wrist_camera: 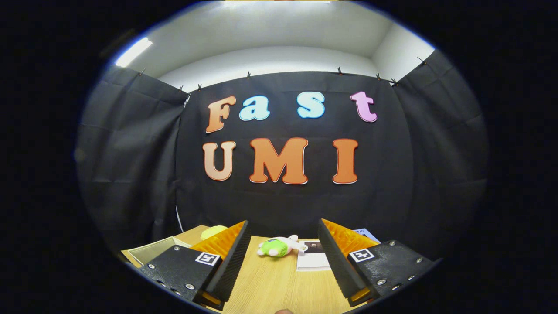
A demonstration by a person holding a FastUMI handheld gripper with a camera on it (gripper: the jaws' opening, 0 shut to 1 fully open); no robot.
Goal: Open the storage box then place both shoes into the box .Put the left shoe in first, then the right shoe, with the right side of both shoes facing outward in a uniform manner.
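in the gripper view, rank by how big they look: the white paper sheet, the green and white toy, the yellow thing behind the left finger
1. White paper sheet, largest, partly behind a finger.
2. Green and white toy, beyond the open gripper.
3. Yellow thing, smallest showing, but a finger hides part of it, so its true size is unsure.

green-white plush toy (276, 247), pale wood-grain table (279, 283)

Sharp fisheye view, edges bowed; bright ceiling strip light (134, 51), dim black cloth below.
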